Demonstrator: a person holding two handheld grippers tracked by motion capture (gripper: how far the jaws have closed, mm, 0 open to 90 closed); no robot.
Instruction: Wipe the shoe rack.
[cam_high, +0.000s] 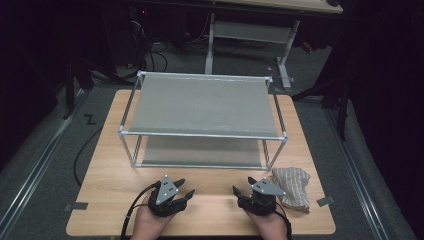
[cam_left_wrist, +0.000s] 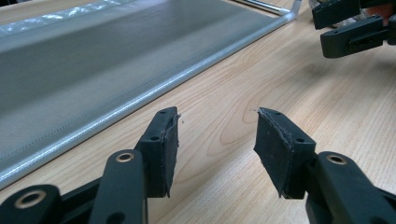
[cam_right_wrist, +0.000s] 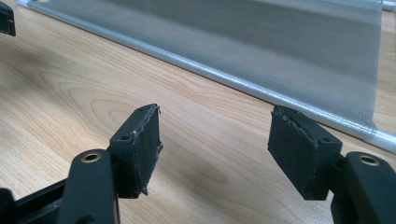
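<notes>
Left gripper (cam_high: 186, 187) resting on the wooden table (cam_high: 110, 175), jaws standing wide and holding nothing, right gripper (cam_high: 243, 185) likewise gaping empty, folded cloth (cam_high: 292, 186) lying just beside it, metal rack (cam_high: 202, 107) standing behind.

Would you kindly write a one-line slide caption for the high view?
Two open grippers, left and right, rest on the table before a two-tier rack; a folded cloth lies at the right.

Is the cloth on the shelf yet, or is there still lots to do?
Nothing looks done yet. The folded cloth lies on the table, just right of the right gripper, and both levels of the metal rack are bare. The left gripper and the right one rest near the table's front edge, jaws open, holding nothing. If the cloth belongs on the rack, picking it up and placing it is all still left.
</notes>
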